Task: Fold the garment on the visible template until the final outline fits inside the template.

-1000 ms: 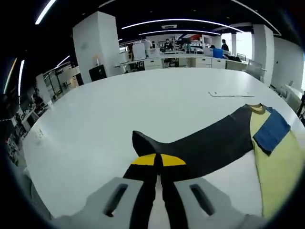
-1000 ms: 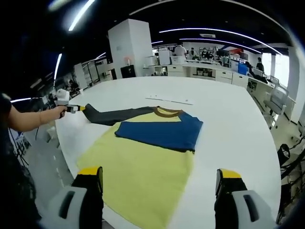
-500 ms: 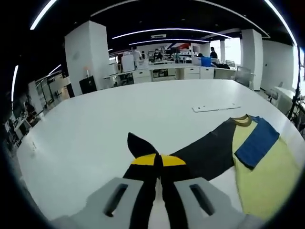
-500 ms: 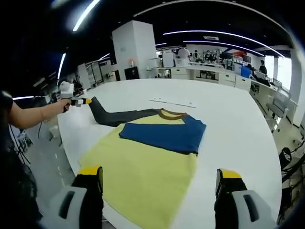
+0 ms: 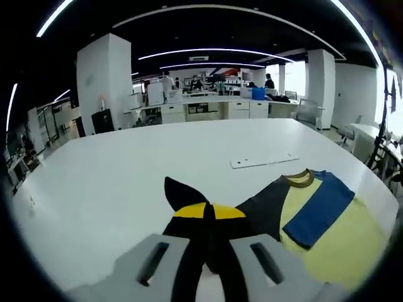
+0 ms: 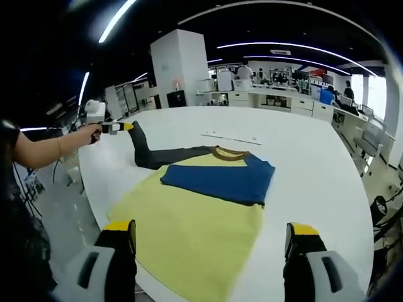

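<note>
One blue sleeve [image 6: 217,181] is folded across the yellow shirt [image 6: 189,233]. Left gripper [image 5: 206,217] jaws pinch the dark sleeve [image 6: 167,155], lifted and unfolded; right gripper [image 6: 211,248] jaws spread wide.

You have a wide white table [image 5: 126,170] under you. At two o'clock in the left gripper view, a thin white strip [image 5: 263,160] lies flat on it. At eleven o'clock stands a white pillar [image 5: 104,78], a dark cabinet [image 5: 102,120] at its foot. Desks [image 5: 208,108] with people line the far wall under ceiling light strips [image 5: 201,51].
</note>
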A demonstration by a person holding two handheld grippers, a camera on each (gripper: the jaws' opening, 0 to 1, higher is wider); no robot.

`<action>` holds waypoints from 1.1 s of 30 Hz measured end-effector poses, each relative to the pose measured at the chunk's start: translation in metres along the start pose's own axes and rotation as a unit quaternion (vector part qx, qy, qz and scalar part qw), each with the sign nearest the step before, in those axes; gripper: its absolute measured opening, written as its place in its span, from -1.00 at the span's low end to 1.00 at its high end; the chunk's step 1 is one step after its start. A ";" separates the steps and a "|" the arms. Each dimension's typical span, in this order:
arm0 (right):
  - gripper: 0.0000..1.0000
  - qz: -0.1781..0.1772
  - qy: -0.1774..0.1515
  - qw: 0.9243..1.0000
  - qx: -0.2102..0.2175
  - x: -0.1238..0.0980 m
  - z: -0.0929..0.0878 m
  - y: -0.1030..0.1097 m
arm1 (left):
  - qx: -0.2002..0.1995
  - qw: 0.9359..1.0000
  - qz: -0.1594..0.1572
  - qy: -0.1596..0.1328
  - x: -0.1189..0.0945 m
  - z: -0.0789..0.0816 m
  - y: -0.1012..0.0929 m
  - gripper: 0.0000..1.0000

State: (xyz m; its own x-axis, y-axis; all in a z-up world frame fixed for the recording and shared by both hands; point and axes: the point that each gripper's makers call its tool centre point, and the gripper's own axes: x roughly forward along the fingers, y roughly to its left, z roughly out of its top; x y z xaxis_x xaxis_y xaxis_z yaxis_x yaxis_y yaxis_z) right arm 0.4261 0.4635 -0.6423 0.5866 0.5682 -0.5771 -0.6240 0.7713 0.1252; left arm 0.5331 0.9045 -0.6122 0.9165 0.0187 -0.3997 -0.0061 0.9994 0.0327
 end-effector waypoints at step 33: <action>0.99 0.003 -0.012 1.000 0.011 0.003 0.000 0.006 | -0.024 0.993 -0.107 -0.048 0.030 0.052 -0.121 -1.00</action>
State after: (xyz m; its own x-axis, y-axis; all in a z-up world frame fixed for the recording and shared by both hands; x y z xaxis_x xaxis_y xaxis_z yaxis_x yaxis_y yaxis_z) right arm 0.4237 0.4696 -0.6435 0.5960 0.5787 -0.5567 -0.6160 0.7742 0.1454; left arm 0.5826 0.7828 -0.5806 0.9330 -0.1941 -0.3030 0.1753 0.9806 -0.0883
